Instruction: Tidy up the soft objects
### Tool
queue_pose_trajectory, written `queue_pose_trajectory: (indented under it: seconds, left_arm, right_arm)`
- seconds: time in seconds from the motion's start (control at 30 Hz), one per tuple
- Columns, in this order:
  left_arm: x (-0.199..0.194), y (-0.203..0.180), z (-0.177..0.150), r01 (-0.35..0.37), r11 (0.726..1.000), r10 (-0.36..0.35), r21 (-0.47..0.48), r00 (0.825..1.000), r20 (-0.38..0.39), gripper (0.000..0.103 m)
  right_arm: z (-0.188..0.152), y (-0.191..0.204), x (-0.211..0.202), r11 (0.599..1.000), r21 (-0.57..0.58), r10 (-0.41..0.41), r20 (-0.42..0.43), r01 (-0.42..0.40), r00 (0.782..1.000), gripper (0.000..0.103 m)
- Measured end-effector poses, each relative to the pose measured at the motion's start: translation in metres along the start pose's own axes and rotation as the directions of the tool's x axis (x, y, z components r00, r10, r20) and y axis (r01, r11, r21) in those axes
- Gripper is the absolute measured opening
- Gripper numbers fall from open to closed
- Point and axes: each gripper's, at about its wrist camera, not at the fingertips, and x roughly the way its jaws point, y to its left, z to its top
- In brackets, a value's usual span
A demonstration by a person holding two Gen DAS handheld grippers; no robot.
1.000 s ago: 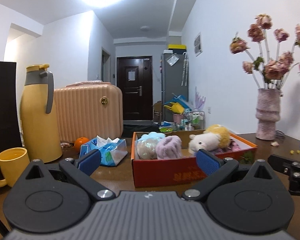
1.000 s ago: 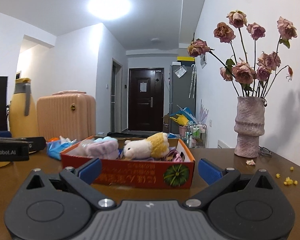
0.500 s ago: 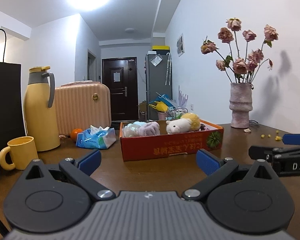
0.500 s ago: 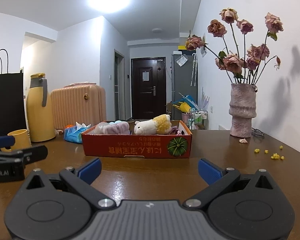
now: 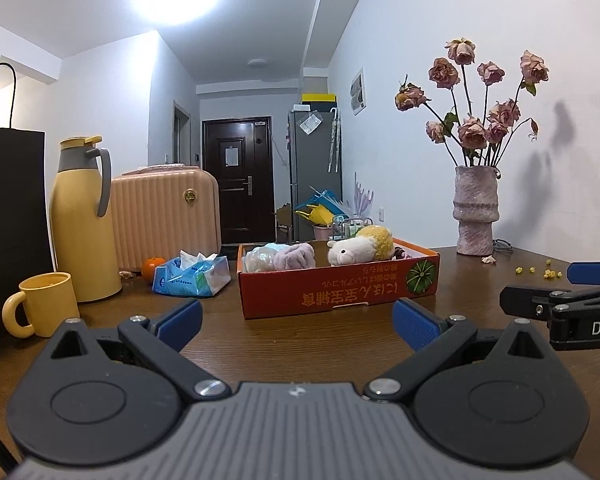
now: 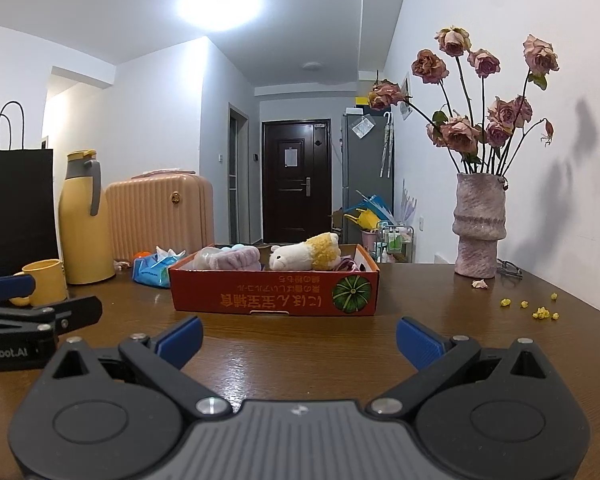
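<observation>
Left wrist view: the left tongs [image 5: 296,320] hover low over the brown worktop [image 5: 300,344], blue pads spread wide apart and holding nothing. Ahead stands the red cardboard box [image 5: 336,292], which contains the soft objects: a white-and-yellow plush animal [image 5: 360,249], a lilac fluffy item [image 5: 294,258] and a pale bundle [image 5: 258,260] at its left end. To the box's left lie a blue tissue pack [image 5: 192,278], an orange [image 5: 153,267], a yellow flask [image 5: 83,220] and a yellow mug [image 5: 44,304]; a vase of dried roses [image 5: 475,210] stands far right. Right wrist view: the right tongs [image 6: 298,338] are likewise spread apart and empty, facing the same box [image 6: 274,294] across bare worktop
</observation>
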Motion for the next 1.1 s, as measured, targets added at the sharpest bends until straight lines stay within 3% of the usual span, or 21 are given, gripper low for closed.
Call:
queue_pose_trajectory:
  seconds: [1.1]
  left_arm:
    - [-0.0010, -0.0002, -0.0018, 0.000, 1.000, 0.000, 0.003, 1.000, -0.002, 0.103]
  right_arm:
    - [-0.0002, 0.0017, 0.0018, 1.000, -0.002, 0.002, -0.006, -0.002, 1.000, 0.103]
